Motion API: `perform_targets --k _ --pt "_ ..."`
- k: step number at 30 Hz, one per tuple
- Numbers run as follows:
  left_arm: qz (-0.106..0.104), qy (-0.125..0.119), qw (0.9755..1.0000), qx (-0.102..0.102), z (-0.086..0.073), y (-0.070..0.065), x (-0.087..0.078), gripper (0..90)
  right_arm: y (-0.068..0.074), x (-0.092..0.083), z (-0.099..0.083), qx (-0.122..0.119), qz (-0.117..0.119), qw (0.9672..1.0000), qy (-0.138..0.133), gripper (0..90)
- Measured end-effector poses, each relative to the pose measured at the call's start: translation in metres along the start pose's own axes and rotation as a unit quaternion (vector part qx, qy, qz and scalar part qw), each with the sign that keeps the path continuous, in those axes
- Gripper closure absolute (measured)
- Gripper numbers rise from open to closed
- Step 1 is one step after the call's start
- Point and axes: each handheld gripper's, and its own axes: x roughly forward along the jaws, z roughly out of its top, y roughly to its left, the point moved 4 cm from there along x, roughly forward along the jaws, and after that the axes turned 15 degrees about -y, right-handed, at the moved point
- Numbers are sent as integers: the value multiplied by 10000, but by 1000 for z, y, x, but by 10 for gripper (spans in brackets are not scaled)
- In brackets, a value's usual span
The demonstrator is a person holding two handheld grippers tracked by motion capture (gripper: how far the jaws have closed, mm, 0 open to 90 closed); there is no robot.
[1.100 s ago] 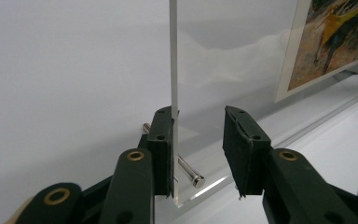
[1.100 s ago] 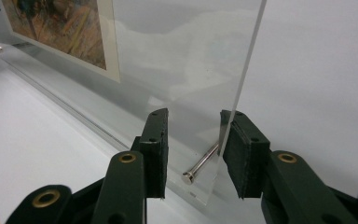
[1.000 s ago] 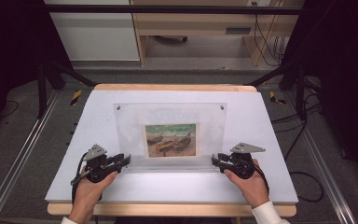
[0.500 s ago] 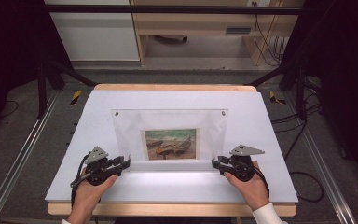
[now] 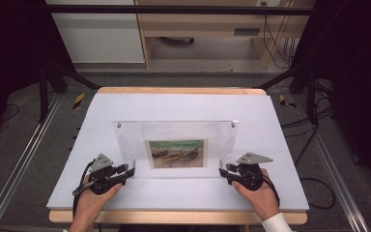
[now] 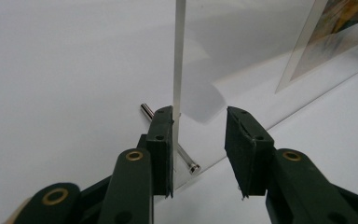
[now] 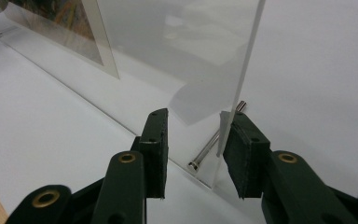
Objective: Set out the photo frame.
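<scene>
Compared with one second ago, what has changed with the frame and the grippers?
The frame has tipped up from flat to nearly standing. The left gripper and right gripper stay at its lower corners, jaws open around its edges. The table is as before.

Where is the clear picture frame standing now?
In the high view, the clear picture frame stands at the centre of the white table, between the left claw and right claw.

At the bottom edge of the high view both forearms are cut off, the right hand [image 5: 259,194] ending at a white cuff. The print [image 5: 177,153] in the clear acrylic frame [image 5: 125,140] is too small to read there. Each gripper view crops it at a top corner, blurred.
</scene>
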Motion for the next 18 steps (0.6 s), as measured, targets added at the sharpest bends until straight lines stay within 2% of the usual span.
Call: perform_targets --k 18 --pt "38 17 9999 113 1 -1 0 628 0 0 0 -43 -5 10000 -6 626"
